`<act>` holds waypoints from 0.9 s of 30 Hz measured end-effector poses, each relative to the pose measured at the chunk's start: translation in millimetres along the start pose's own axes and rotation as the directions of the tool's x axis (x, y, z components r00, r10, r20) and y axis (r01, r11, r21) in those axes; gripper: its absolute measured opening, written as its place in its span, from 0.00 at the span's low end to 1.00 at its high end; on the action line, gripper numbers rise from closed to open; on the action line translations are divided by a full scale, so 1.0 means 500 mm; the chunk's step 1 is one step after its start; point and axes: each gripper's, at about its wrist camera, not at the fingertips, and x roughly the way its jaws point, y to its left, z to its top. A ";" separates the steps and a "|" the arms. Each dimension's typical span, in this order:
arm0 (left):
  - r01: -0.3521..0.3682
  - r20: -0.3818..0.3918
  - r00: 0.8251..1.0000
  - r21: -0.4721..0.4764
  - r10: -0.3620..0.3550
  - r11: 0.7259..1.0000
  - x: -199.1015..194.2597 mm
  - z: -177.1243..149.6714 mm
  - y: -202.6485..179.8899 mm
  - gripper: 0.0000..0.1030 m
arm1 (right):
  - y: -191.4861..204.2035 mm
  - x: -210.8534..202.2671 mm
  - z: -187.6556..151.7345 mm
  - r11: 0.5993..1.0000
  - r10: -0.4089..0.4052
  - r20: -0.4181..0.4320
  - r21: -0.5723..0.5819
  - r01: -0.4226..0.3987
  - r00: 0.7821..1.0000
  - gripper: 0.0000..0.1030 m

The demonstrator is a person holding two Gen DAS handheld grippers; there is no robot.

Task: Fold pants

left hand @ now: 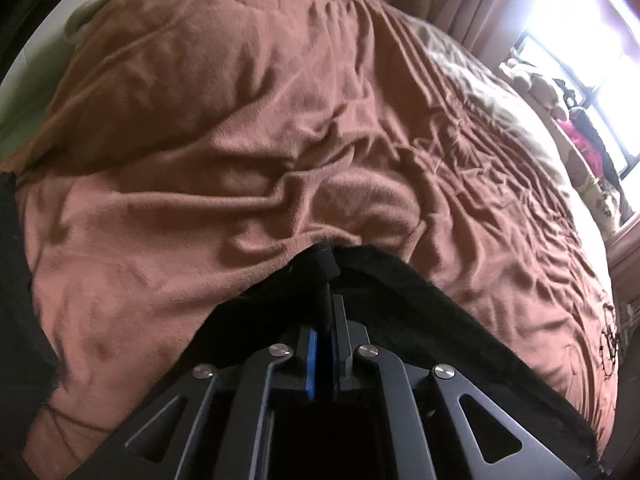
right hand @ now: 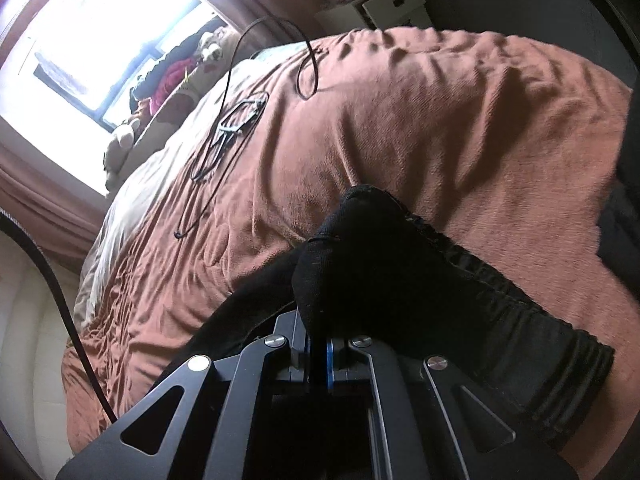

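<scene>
Black pants (left hand: 400, 304) hang over a bed covered with a rust-brown blanket (left hand: 240, 140). My left gripper (left hand: 326, 264) is shut on a bunched edge of the pants, and the cloth drapes away to both sides below the fingers. In the right wrist view my right gripper (right hand: 318, 320) is shut on the black pants (right hand: 440, 280) too. The fabric humps over its fingertips and hides them. A ribbed elastic band of the pants trails off to the lower right. More black cloth shows at the left edge of the left wrist view.
A black cable (right hand: 224, 128) loops across the blanket (right hand: 440, 120) toward the far side. A thick black cord (right hand: 60, 300) runs down the left edge. Stuffed toys and clothes (right hand: 176, 76) line the bright window sill. A white cabinet (right hand: 384, 8) stands beyond the bed.
</scene>
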 end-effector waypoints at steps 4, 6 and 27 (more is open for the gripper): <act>0.029 -0.015 0.999 0.014 -0.029 0.999 0.012 -0.009 -0.002 0.21 | 0.010 0.005 0.006 1.000 -0.008 -0.028 -0.028 0.008 1.000 0.03; 0.042 -0.031 0.999 0.013 -0.042 0.999 0.016 -0.013 -0.001 0.21 | 0.011 0.002 0.011 0.999 -0.013 -0.036 -0.052 0.011 0.999 0.04; 0.162 -0.080 0.984 0.018 -0.160 0.987 -0.002 -0.051 -0.055 0.06 | 0.030 -0.021 0.006 0.997 0.006 -0.147 -0.074 -0.017 0.989 0.12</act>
